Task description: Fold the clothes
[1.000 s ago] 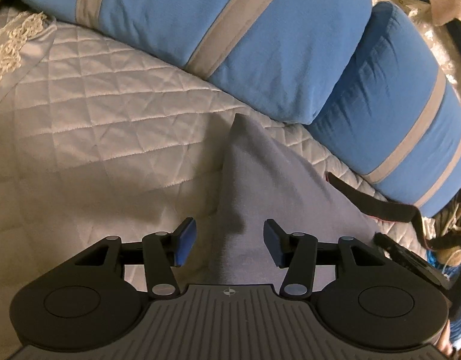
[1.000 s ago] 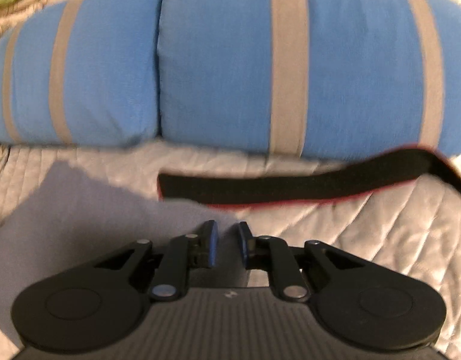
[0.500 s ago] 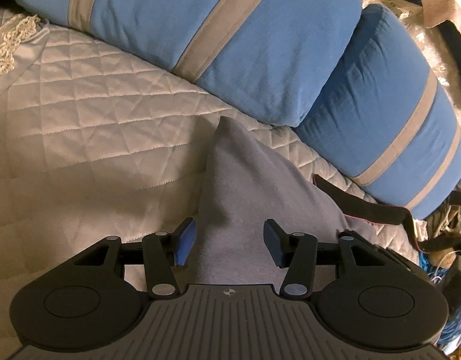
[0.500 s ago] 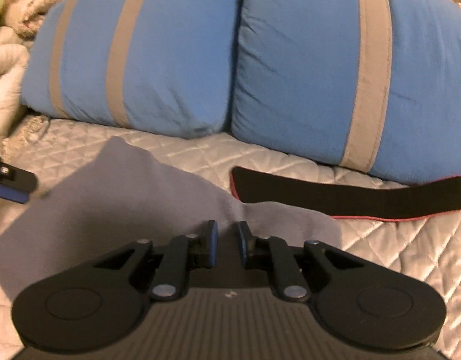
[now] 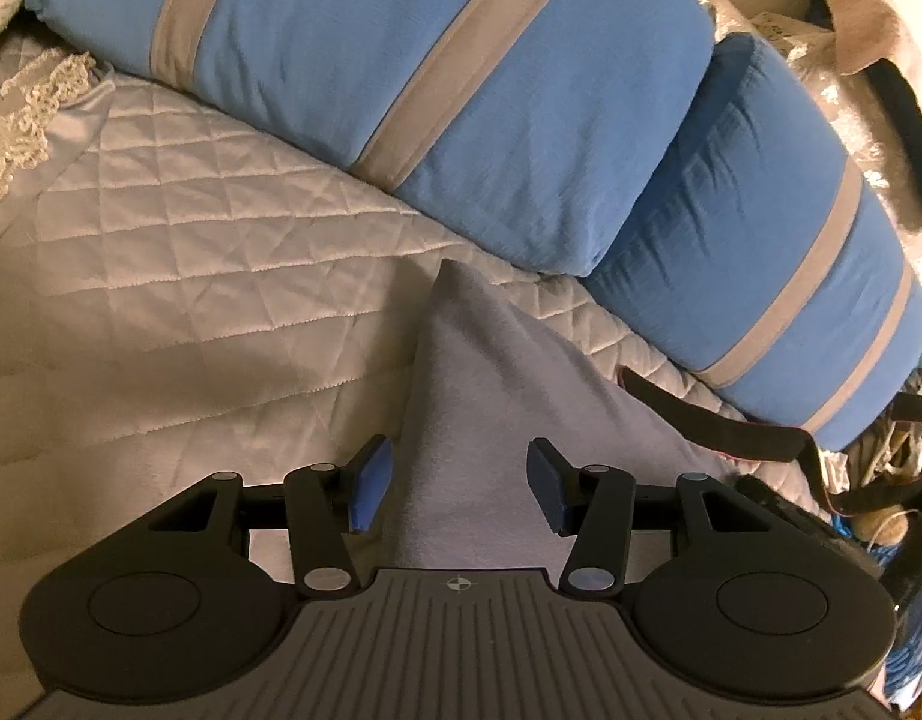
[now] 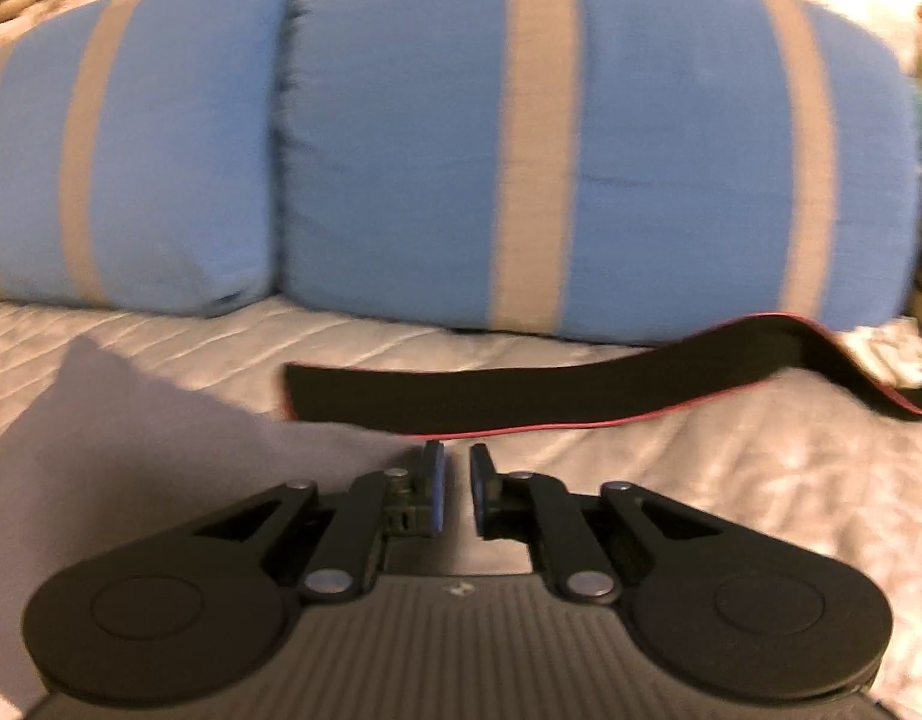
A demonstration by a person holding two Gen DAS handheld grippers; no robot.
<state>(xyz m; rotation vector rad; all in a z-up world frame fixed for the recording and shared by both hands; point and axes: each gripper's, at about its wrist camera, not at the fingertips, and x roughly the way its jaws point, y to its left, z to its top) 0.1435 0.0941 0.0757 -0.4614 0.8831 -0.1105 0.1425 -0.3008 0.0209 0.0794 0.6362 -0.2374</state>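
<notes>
Grey cloth (image 5: 509, 420) flat on quilt (image 5: 161, 252) — left tongs (image 5: 458, 483) tilted down, gaping, empty — right tongs (image 6: 455, 489) narrow, empty

open quilted bedspread (image 5: 179, 276) on the left, blue pillows (image 5: 437, 90) blocking beyond

Two blue striped pillows (image 5: 437, 90) rest on a quilted bedspread (image 5: 161, 228).

2 blue pillows w/ grey stripes, 1 at 12 o'clock (image 5: 401, 78) & 1 at 2 o'clock (image 5: 779, 240), 1 grey garment (image 5: 491, 420) at 6 o'clock, 1 black strap w/ red edge (image 6: 581, 390) approx center-right, 1 quilted bedspread (image 5: 191, 276) at 9 o'clock, 2 grippers: left (image 5: 459, 486), right (image 6: 455, 492).
</notes>
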